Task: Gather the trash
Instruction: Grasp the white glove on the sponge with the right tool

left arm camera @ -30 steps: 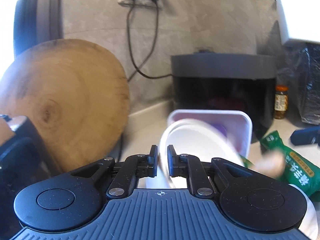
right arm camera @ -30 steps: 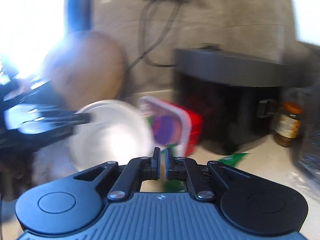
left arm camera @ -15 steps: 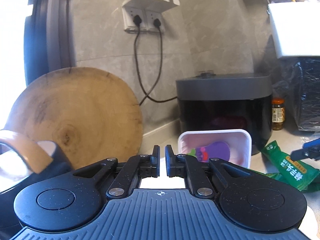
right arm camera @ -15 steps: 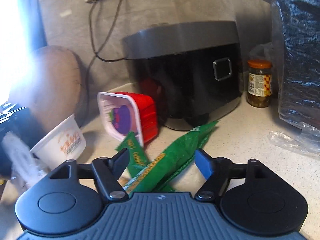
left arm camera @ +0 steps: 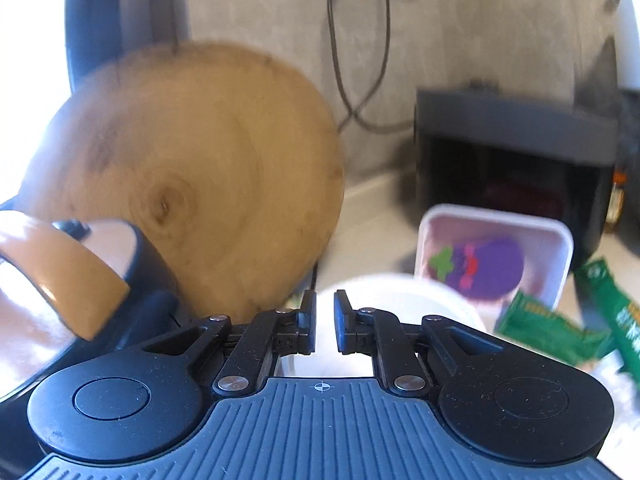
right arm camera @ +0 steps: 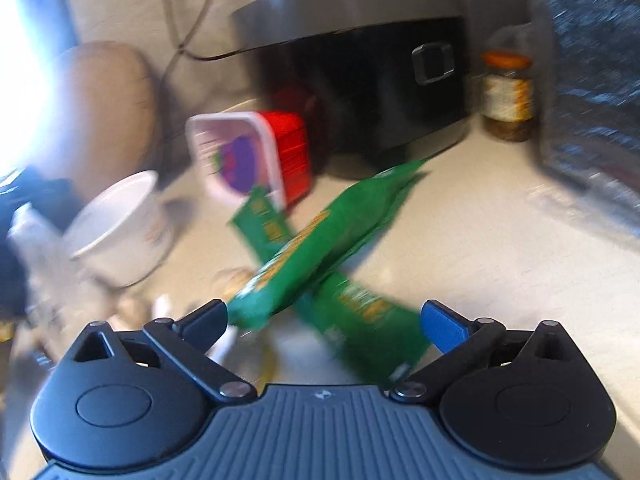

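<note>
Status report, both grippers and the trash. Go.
Left gripper nearly shut at white cup. Right gripper open over crossed green wrappers. Nothing blocking.

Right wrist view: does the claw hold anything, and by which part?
Nothing is held. The right claw is wide open; the two crossed green plastic snack wrappers lie on the counter ahead of it.

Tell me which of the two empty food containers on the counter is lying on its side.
The red rectangular plastic tub lies on its side, its opening facing the camera; the white round paper bowl beside it stands upright.
</note>
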`<state>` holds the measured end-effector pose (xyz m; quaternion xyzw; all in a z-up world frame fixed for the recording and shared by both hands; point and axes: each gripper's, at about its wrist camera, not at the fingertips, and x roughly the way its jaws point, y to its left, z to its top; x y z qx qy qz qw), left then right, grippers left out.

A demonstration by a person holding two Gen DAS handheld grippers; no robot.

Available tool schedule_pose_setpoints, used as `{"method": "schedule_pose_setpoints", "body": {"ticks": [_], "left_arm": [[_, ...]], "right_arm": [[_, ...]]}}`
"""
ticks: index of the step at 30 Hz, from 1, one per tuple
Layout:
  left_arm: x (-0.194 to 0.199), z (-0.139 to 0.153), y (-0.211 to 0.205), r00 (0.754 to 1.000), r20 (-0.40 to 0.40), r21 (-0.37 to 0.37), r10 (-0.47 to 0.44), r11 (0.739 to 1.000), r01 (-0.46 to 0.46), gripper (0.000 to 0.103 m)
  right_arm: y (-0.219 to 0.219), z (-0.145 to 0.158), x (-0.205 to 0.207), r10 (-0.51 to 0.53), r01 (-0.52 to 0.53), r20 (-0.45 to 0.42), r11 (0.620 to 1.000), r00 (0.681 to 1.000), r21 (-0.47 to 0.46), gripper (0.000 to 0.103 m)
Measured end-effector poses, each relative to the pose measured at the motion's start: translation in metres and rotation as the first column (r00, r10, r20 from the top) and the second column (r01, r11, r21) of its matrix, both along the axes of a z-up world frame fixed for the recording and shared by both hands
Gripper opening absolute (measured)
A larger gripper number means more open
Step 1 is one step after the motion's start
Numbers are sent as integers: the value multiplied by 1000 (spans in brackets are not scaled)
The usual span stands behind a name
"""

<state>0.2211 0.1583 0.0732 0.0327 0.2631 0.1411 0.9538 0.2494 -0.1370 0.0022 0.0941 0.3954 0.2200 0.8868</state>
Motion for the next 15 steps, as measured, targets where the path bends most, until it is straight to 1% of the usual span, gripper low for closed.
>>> {"method": "schedule_pose_setpoints", "body": {"ticks": [2,3,5,6,7,9,10,11,12,14,15], "left_arm": [[5,-6,6,999,-33,-7,6,1000,-7,15],[6,-9,8,999,-40,0,12,1000,-12,13],[6,-13,7,1000,-30,25,2,1000,-1,15],[5,-14,7,1000,-15,33,4,999,-4,15],[4,-12,6,1000,18,40,-2,999,1,15],[6,-8,5,996,72,65,-42,997,38,15],[12,-5,4,996,68,72,-59,996,54,15],[20,-2,4,996,42,65,-79,995,76,15],[31,-1,5,996,1,50,-92,995,92,18],[52,0,9,992,-86,15,-88,996,90,18],[62,0,12,990,-115,3,-76,997,77,18]], "right_arm": [[1,-2,-8,38,-39,15,998,999,45,103],[2,-3,-12,59,-60,23,996,998,60,103],[5,-3,-21,92,-95,39,993,995,67,103],[7,-2,-27,95,-98,55,993,994,58,103],[9,-2,-33,96,-100,73,994,993,42,103],[16,0,-44,103,-104,114,995,988,0,103],[18,0,-48,107,-105,129,994,986,-20,103],[19,1,-51,111,-107,140,994,984,-34,103],[19,2,-53,115,-110,147,993,982,-42,103],[18,4,-55,114,-110,152,993,982,-35,103],[14,4,-56,112,-110,153,994,982,-23,103]]}}
